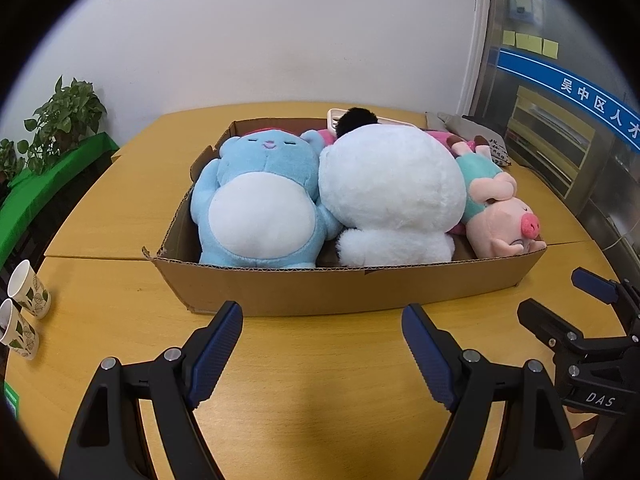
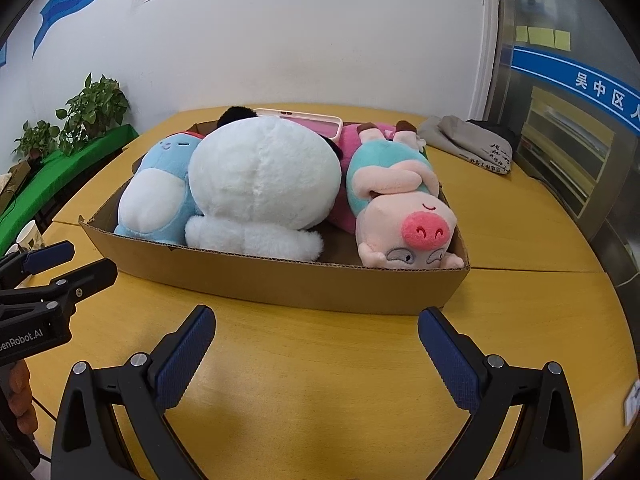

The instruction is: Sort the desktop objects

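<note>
**Box packed with plush toys, both grippers wide and empty**

A shallow cardboard box (image 1: 320,284) sits on the yellow table (image 1: 320,392), its long side toward the cameras. Inside, side by side, lie three big plush toys. At the left is a blue bear (image 1: 256,204) on its back, white belly up, eyes closed. In the middle is a large white plush (image 1: 392,188), pressed against the bear, with a black tuft (image 1: 356,118) showing behind it. At the right is a pig (image 1: 504,220) in a teal top, head toward the near wall, snout resting at the box's right corner; in the right wrist view it lies upside down. A pink plush (image 2: 352,140) is wedged under and behind the pig, mostly hidden. At the far end of the box a pink-and-white tray (image 2: 304,120) pokes above the toys.

The left gripper (image 1: 322,352) hangs over bare table just short of the box, jaws spread wide, nothing between the blue pads. The right gripper (image 2: 316,356) is likewise in front of the box, jaws apart and empty. Each shows at the edge of the other's view.

Farther out: two paper cups (image 1: 24,308) at the table's left edge, a folded grey cloth (image 2: 472,144) at the far right, potted plants (image 1: 64,116) on a green ledge by the white wall.
</note>
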